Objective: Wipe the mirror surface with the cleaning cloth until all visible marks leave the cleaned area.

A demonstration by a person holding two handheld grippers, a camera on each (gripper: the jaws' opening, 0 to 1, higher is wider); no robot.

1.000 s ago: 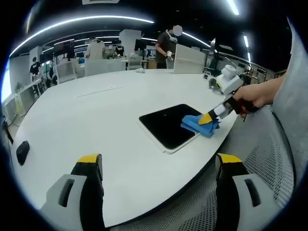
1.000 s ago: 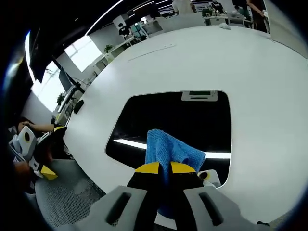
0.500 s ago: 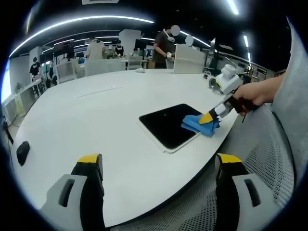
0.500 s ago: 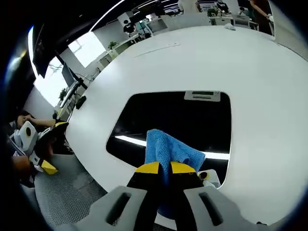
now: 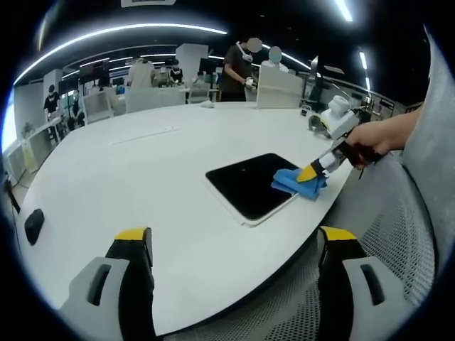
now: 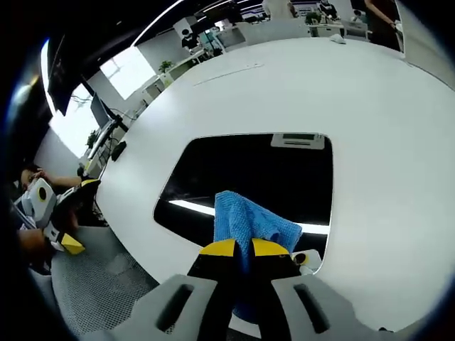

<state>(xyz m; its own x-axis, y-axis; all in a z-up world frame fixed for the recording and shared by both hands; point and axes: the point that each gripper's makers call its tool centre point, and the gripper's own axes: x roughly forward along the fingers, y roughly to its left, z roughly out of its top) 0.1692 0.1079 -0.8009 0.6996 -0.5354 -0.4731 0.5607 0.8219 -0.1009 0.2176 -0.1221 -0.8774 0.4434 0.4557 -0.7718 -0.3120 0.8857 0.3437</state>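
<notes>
Our right gripper (image 6: 237,247), pinching the blue cloth (image 6: 250,223), has edged toward the mirror's (image 6: 242,177) five o'clock corner; wiping continues.

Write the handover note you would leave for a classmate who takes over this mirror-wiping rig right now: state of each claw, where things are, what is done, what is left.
Right claw: shut on the blue cleaning cloth, which lies on the near edge of the mirror.
Left claw: open, holding nothing, hanging over the near edge of the white table, well away from the mirror.
Mirror: lies flat near the table's edge; its dark glass reflects the ceiling lights.
Done: the cloth is gripped and on the glass.
Left: I cannot tell from these views whether any marks remain. Wipe across the rest of the glass, check it, and keep mirror and cloth in view.
</notes>
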